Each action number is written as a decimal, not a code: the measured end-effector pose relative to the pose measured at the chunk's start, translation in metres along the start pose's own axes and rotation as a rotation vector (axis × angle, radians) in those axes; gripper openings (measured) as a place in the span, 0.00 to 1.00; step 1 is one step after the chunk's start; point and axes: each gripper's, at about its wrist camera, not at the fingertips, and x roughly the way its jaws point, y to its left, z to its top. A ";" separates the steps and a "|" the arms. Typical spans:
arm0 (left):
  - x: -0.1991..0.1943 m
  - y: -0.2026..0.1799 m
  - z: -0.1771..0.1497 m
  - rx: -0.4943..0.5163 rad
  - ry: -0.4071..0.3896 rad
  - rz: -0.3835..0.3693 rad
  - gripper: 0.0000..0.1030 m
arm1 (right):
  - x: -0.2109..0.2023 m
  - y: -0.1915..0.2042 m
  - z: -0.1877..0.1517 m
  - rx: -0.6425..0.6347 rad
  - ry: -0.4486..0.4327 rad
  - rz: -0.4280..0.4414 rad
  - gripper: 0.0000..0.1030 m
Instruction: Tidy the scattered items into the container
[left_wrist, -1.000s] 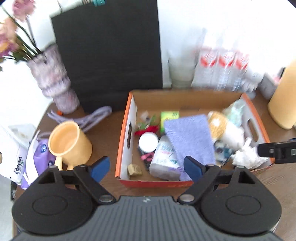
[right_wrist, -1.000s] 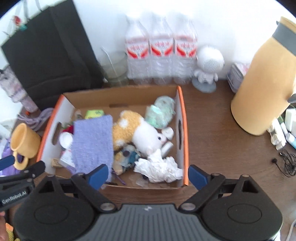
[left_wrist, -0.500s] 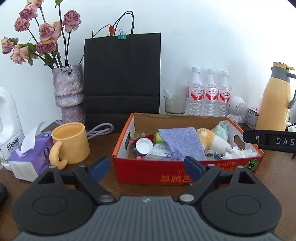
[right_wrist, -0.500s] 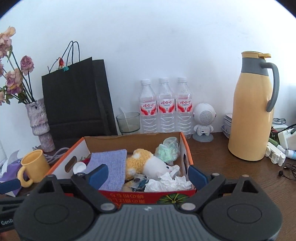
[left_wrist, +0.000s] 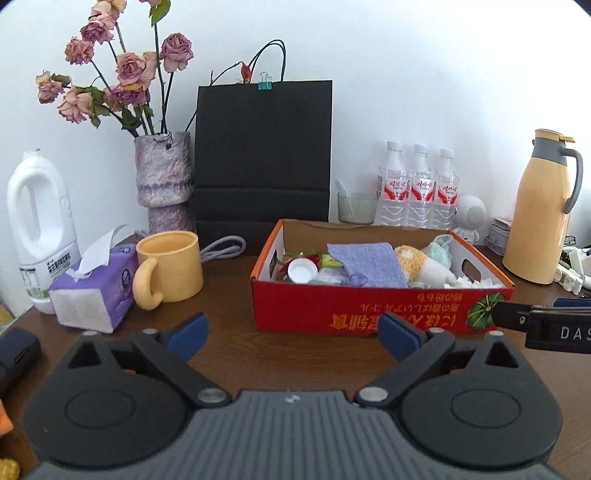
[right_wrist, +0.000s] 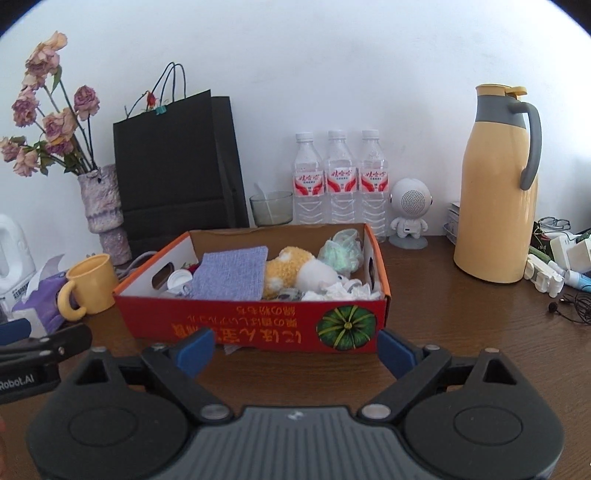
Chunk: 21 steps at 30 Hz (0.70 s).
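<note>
We find the box (right_wrist: 255, 334) on the table (right_wrist: 461, 332), already holding a cloth (right_wrist: 231, 277), a plush toy (right_wrist: 295, 273), crumpled paper (right_wrist: 343, 291) and small items. Both grippers hover before it, apart from it: the left gripper (left_wrist: 293, 332) has just been opening its jaws, nothing between them; the right gripper (right_wrist: 295, 350) stands wide and empty. We judge the tidying largely done; whether the mug (left_wrist: 170, 269) and tissues (left_wrist: 92, 291) count as scattered, we cannot tell.

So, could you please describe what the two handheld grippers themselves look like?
Both match: the left gripper and right gripper have black linkage arms on round black hubs, blue finger pads, silver pivot screws and a ribbed grey body. White lettering marks each gripper's side.
</note>
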 end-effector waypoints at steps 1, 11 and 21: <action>-0.008 -0.001 -0.006 0.008 0.013 0.004 1.00 | -0.008 0.001 -0.005 -0.009 0.001 -0.003 0.92; -0.097 -0.003 -0.068 0.062 0.046 -0.016 1.00 | -0.095 0.005 -0.071 -0.071 -0.009 -0.002 0.98; -0.088 -0.004 -0.087 0.061 0.138 0.002 1.00 | -0.090 0.006 -0.103 -0.050 0.068 -0.051 1.00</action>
